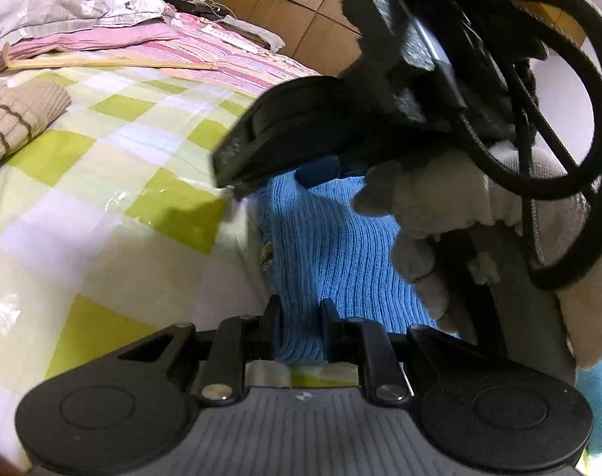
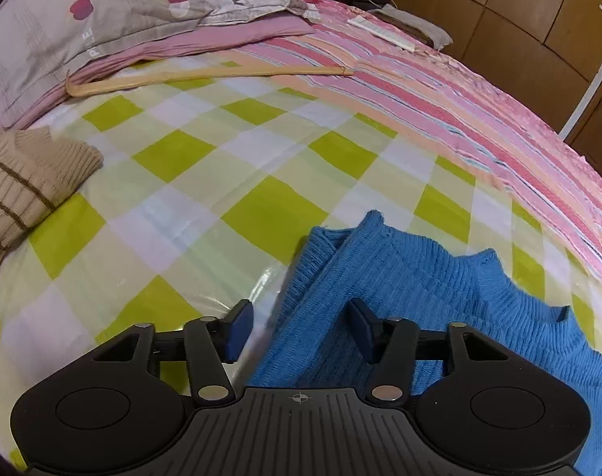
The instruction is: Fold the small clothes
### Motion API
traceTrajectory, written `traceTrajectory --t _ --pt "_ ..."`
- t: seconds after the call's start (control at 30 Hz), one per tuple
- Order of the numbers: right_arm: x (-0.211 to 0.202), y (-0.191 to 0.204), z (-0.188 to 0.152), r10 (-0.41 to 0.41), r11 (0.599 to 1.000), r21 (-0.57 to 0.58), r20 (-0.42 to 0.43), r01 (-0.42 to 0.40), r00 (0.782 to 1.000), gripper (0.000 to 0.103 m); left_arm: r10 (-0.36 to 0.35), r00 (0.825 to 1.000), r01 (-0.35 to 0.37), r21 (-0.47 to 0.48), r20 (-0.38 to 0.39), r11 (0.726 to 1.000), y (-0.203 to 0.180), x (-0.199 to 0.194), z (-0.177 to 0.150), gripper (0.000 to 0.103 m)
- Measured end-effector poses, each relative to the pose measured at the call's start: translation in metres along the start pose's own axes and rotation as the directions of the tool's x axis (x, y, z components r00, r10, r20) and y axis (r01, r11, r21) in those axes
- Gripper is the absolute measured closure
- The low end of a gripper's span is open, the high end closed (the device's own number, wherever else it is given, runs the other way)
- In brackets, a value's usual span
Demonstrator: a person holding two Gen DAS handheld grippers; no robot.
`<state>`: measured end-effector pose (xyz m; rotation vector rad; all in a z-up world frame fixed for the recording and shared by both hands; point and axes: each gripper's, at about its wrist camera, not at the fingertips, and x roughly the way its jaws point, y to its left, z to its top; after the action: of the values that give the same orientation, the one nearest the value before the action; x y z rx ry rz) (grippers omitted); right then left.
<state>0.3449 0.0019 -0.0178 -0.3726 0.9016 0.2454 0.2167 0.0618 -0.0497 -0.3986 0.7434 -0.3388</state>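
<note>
A blue ribbed knit sweater lies on the green-and-white checked sheet, a sleeve folded across it. My right gripper is open, its blue-padded fingers on either side of the sweater's left edge. In the left wrist view my left gripper is shut on a fold of the same blue sweater. The right gripper's body and the gloved hand holding it fill the upper right of that view, just above the sweater.
A beige sweater with brown stripes lies at the left. A wooden hanger lies near the pillow. A pink striped blanket covers the right side of the bed. Wooden cabinets stand behind.
</note>
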Motion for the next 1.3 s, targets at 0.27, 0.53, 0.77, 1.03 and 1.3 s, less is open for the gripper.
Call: traceTrajectory --t 0.27,0.53,0.77,1.03,1.3 --pt "-0.012 -0.016 -0.005 0.002 1.000 0.018 0.017 -0.002 1.000 0.090 0.081 0.996 -0.080 0.056 -0.021 0.995 -0.014 0.002 0.006 0.073" --pt "-0.044 -0.044 -0.010 0.049 0.995 0.085 0.073 -0.055 0.996 0.092 0.132 0.991 -0.128 0.104 -0.027 0.986 -0.031 0.004 0.010 0.059" --pt "-0.074 -0.074 -0.017 0.083 0.981 0.161 0.134 -0.105 0.987 0.093 0.140 0.990 -0.139 0.159 0.005 0.977 -0.052 -0.001 0.012 0.050" --pt "-0.094 -0.110 -0.033 0.085 0.963 0.238 0.172 -0.125 0.982 0.093 0.131 0.991 -0.131 0.231 0.017 0.964 -0.074 -0.001 0.013 0.050" --pt "-0.107 -0.148 -0.051 0.071 0.940 0.313 0.203 -0.133 0.977 0.093 0.122 0.992 -0.122 0.293 0.019 0.948 -0.103 0.003 0.010 0.049"
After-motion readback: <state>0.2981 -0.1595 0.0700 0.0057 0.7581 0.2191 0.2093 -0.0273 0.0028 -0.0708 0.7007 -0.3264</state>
